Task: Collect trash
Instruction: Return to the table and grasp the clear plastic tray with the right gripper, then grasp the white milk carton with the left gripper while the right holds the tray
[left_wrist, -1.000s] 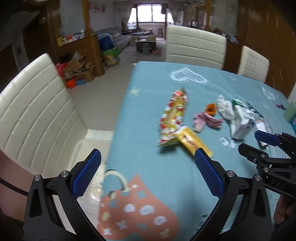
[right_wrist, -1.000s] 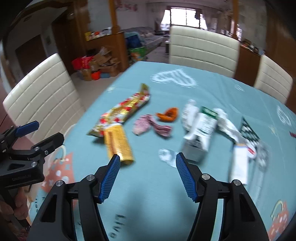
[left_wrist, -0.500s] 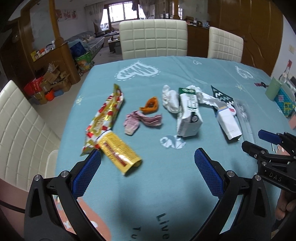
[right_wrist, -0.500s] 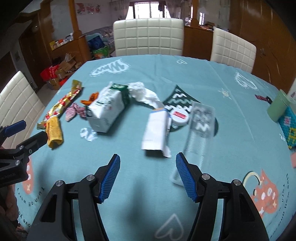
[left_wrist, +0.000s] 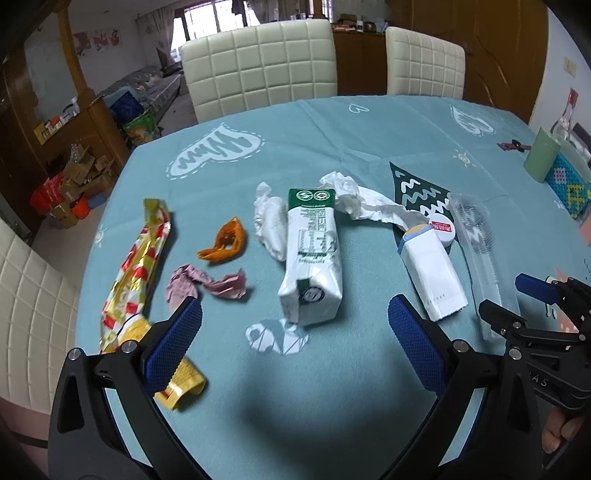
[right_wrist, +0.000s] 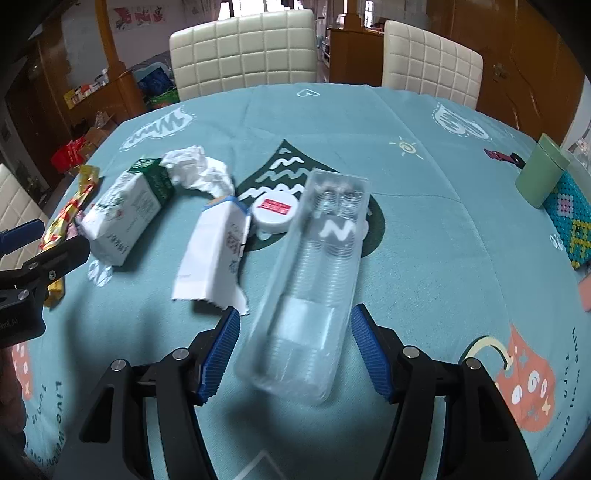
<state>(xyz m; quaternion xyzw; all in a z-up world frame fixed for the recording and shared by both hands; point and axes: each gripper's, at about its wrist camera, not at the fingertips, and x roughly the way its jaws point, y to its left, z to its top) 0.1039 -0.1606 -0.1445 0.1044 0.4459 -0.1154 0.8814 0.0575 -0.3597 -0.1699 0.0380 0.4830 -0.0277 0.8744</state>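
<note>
The right gripper, jaws spread, straddles the near end of a clear plastic tray on the table. The left gripper, released, hovers before a white-green carton; wrappers lie beyond.

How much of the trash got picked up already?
None, it seems. Both tongs are open and empty. The right tongs straddle the clear tray, perhaps the first grab. The left tongs face the carton. The wrappers, tissue and lid lie on the table.
</note>
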